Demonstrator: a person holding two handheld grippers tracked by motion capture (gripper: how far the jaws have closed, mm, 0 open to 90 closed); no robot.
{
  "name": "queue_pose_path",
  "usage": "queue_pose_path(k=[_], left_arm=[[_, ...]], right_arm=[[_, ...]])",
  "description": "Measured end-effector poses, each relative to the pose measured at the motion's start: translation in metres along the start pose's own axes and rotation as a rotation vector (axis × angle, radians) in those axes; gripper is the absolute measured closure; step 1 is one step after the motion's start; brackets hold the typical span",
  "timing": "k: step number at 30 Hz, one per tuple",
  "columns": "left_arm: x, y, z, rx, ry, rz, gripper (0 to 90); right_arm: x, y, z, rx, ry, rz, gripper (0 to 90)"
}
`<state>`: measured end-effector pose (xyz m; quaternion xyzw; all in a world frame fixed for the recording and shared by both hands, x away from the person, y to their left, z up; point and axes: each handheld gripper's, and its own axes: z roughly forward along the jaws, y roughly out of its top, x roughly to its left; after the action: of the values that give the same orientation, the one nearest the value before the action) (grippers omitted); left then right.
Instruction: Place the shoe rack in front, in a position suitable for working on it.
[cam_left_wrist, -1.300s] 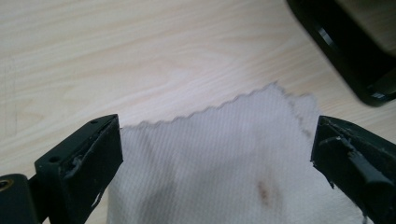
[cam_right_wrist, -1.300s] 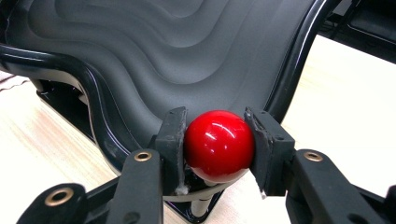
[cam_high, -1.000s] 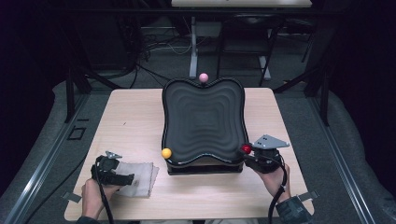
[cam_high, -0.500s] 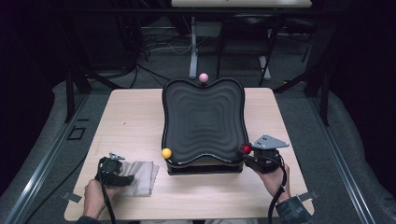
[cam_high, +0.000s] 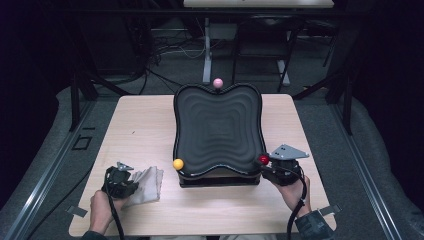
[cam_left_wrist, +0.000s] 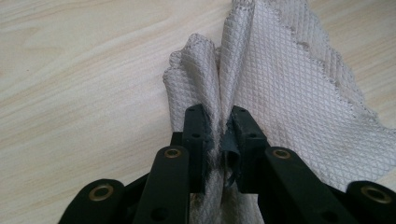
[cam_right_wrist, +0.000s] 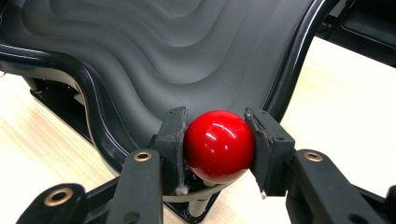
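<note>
Left hand-held gripper (cam_left_wrist: 217, 128) just clenched on cloth (cam_left_wrist: 289, 84); right hand-held gripper (cam_right_wrist: 217, 140) grasping red ball (cam_right_wrist: 219, 144).

Cloth (cam_high: 148, 183) left of tray (cam_high: 218, 127)

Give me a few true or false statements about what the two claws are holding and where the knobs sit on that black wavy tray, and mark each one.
1. The left claw is shut on the grey cloth. True; its jaws have just been closing and now pinch a bunched fold of it.
2. The right claw is clamped on the yellow ball. False: it grips the red ball at the near right corner of the black tray.
3. The pink ball sits at the far edge of the tray. True.
4. The cloth lies on top of the tray. False: it lies on the wooden table, left of the tray.
5. The yellow ball is at the tray's near left corner. True.
</note>
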<state>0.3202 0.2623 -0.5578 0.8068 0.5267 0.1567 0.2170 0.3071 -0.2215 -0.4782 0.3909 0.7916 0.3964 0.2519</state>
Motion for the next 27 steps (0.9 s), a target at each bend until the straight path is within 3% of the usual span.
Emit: queue_pose_path(k=[9, 27], left_arm=[[0.002, 0.006, -0.014, -0.087, -0.01, -0.005, 79.5], [0.0, 0.01, -0.02, -0.121, -0.009, 0.011, 79.3]], right_arm=[[0.0, 0.0, 0.0, -0.001, -0.002, -0.001, 59.6], [0.001, 0.0, -0.001, 0.007, -0.011, -0.007, 59.7]])
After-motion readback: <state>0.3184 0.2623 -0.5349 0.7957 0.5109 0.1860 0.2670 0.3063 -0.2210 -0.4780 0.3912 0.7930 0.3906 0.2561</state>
